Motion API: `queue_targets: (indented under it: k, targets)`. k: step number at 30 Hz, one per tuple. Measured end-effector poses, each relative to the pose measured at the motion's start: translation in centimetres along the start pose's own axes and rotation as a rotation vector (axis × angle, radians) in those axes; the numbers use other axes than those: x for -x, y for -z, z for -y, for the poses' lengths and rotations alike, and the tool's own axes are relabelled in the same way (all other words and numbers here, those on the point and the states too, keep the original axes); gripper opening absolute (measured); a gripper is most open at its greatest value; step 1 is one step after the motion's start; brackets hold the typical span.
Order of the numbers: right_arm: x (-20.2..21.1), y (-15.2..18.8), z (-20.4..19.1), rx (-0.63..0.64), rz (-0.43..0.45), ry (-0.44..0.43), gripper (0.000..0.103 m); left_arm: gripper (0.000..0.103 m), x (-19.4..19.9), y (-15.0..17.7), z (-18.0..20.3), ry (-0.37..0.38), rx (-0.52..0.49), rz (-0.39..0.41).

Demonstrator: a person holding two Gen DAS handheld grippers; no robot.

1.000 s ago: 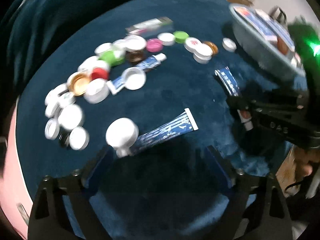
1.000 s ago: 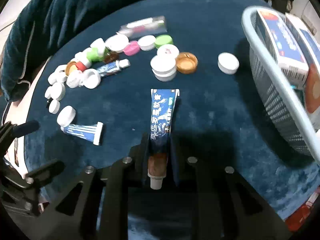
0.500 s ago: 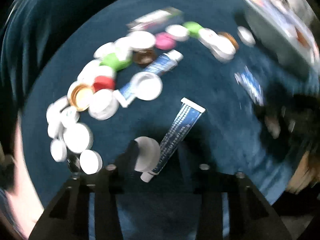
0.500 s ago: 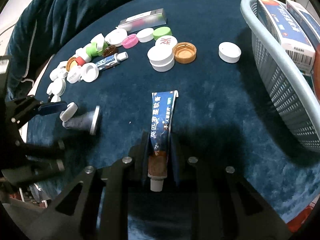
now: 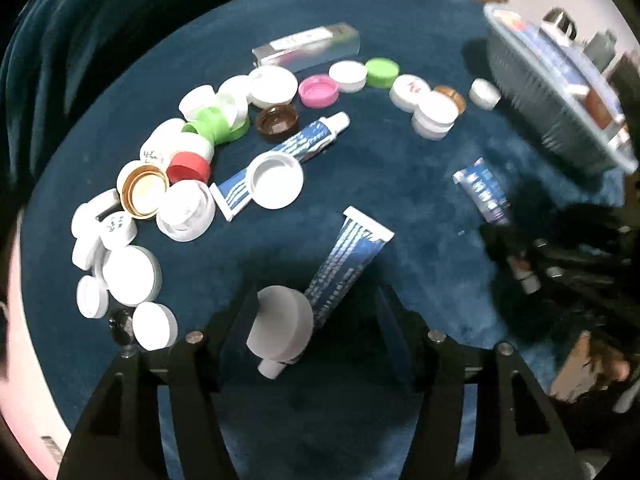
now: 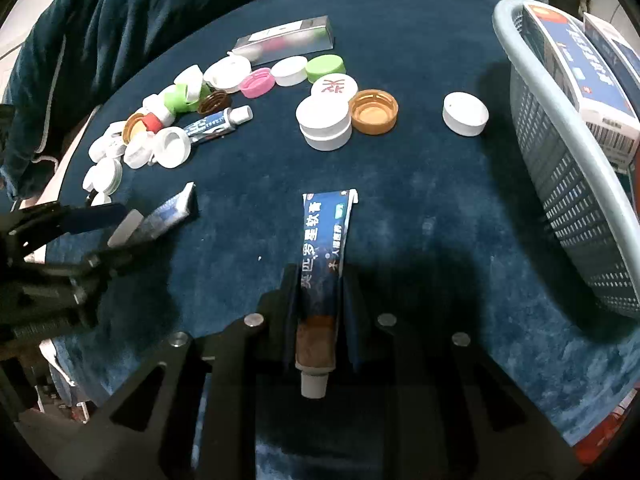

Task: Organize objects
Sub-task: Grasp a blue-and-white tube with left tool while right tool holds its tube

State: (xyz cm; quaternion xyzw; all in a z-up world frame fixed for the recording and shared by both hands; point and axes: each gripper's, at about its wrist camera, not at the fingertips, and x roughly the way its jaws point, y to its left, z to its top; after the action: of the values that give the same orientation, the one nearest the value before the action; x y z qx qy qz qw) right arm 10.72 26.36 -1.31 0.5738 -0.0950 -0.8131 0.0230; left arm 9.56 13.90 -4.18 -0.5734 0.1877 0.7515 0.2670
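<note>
The blue tube (image 5: pixel 349 261) had swung upright between the opening left gripper (image 5: pixel 316 322); the right gripper (image 6: pixel 320 312) pinched a toothpaste tube (image 6: pixel 322 264).

You are working in what looks like a home, at a surface covered with a plush dark blue cloth (image 6: pixel 420 152). Household odds and ends lie on it: bottle caps (image 5: pixel 276 180), toothpaste tubes (image 6: pixel 322 248) and a plastic laundry-style basket (image 6: pixel 568 184) holding boxes (image 6: pixel 576 64). Cluttered furniture shows dimly behind the basket.
</note>
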Motion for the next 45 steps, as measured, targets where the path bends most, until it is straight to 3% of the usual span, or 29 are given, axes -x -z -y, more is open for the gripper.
queue_targets:
  k: [3,6,10,13,16,19,22,25,27,30,32,37,42,43,45]
  targets:
    - [0.0,0.1,0.1,0.002,0.000,-0.006,0.022,0.068,-1.2,0.0,-0.8,-0.001,0.039,-0.025]
    - [0.0,0.1,0.2,0.003,-0.001,-0.011,0.022,0.068,-1.1,0.2,-2.7,0.074,0.148,-0.030]
    - [-0.1,0.2,0.4,-0.009,-0.001,-0.024,0.022,0.068,1.2,0.3,-3.8,0.067,0.177,0.024]
    - [-0.1,0.3,0.2,-0.009,0.005,-0.019,0.022,0.068,3.3,0.5,-4.0,0.138,0.197,0.098]
    - [-0.3,0.3,0.0,-0.002,0.015,-0.012,0.022,0.068,3.9,0.6,-4.2,0.219,0.182,0.143]
    - [-0.3,0.4,0.0,-0.001,0.019,-0.013,0.022,0.068,3.7,1.7,-2.1,0.214,0.119,0.127]
    - [-0.3,0.4,0.1,0.003,0.017,-0.014,0.022,0.067,0.6,2.1,-0.1,0.155,0.024,0.054]
    - [-0.2,0.5,0.3,0.001,0.015,-0.023,0.022,0.060,-1.4,2.3,1.1,0.044,-0.061,-0.020]
    - [-0.1,0.5,0.5,0.000,0.015,-0.029,0.022,0.056,-1.4,2.0,0.8,0.057,-0.015,-0.027]
    - [-0.1,0.4,0.4,0.002,0.016,-0.030,0.022,0.036,-1.0,1.6,-1.6,0.129,0.234,-0.045]
    - [0.0,0.5,0.4,0.002,0.021,-0.026,0.021,0.031,-0.9,2.0,-3.2,0.202,0.402,-0.054]
    - [0.5,0.7,0.3,0.006,0.036,-0.019,0.021,0.029,-0.5,2.0,-2.0,0.208,0.366,-0.061]
    - [0.1,0.5,0.3,-0.005,0.024,-0.017,0.023,0.030,-1.1,1.7,0.5,0.106,0.233,-0.051]
    - [0.0,0.5,0.4,-0.007,0.027,-0.023,0.023,0.029,-1.0,1.6,0.8,0.100,0.220,-0.042]
    - [0.1,0.4,0.8,-0.017,0.030,-0.039,0.020,0.017,-0.5,1.6,1.0,0.115,0.224,-0.023]
